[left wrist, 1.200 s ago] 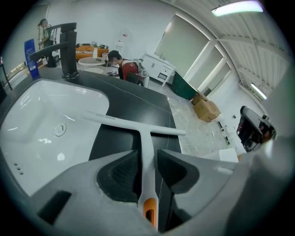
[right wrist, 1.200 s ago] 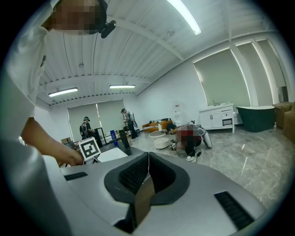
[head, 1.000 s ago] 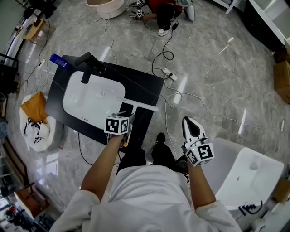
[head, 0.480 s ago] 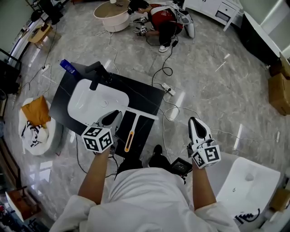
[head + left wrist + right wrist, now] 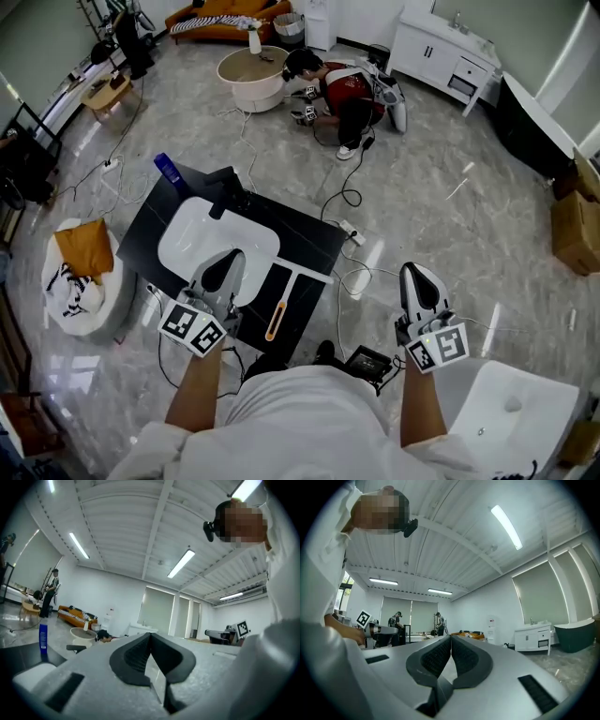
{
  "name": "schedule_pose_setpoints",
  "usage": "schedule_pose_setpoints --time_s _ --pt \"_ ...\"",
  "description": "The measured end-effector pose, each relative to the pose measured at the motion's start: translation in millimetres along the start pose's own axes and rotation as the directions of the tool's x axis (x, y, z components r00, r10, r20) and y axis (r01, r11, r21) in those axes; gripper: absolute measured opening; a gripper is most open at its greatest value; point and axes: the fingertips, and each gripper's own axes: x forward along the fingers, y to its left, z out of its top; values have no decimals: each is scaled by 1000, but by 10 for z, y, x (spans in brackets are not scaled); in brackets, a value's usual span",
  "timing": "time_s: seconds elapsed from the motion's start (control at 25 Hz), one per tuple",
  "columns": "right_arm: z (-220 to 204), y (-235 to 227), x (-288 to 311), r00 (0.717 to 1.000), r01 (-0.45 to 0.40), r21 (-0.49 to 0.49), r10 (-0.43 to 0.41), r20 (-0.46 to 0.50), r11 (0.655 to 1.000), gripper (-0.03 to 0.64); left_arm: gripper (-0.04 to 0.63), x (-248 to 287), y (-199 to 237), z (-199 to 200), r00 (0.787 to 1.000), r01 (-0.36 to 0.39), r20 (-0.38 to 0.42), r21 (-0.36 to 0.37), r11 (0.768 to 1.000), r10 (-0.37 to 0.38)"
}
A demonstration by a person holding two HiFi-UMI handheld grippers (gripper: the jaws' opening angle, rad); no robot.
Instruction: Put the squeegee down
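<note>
The squeegee [image 5: 278, 309], with a white blade and an orange handle, lies flat on the black counter [image 5: 309, 246] to the right of the white sink basin [image 5: 187, 246]. My left gripper [image 5: 228, 257] is held in the air over the basin's near edge, left of the squeegee and apart from it. Its jaws are shut with nothing between them [image 5: 150, 638]. My right gripper [image 5: 419, 275] hovers over the floor at the right, also shut and empty [image 5: 451, 640]. Both gripper views look level across the room.
A black faucet [image 5: 225, 202] and a blue bottle [image 5: 168, 172] stand at the counter's far side. Cables and a power strip [image 5: 353, 234] cross the floor. A person [image 5: 342, 89] crouches beyond, near a round tub [image 5: 253, 77]. A white bag [image 5: 80, 272] sits at the left and a white basin [image 5: 511, 412] at the lower right.
My left gripper let go of the squeegee handle, lifted away to the left and closed. The squeegee stays on the counter. My right gripper rose too.
</note>
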Motion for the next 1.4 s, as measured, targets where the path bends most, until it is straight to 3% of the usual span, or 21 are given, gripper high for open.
schedule_pose_setpoints --time_s 0.16,0.4,0.68,1.4 --pt "215 91 13 999 -19 -17 20 43 1000 15 17 -213 -87 222 997 14 81 17 1000 -16" --pt "280 223 9 999 -38 -27 39 35 999 15 17 -464 -114 272 993 -8 114 33 999 4" --pt "11 273 37 999 -25 4 25 -22 1000 15 15 -495 -82 131 995 -80 65 163 983 70" --pt "-197 467 85 995 -66 14 67 -74 998 14 17 -339 -122 -236 999 -19 -40 108 994 23"
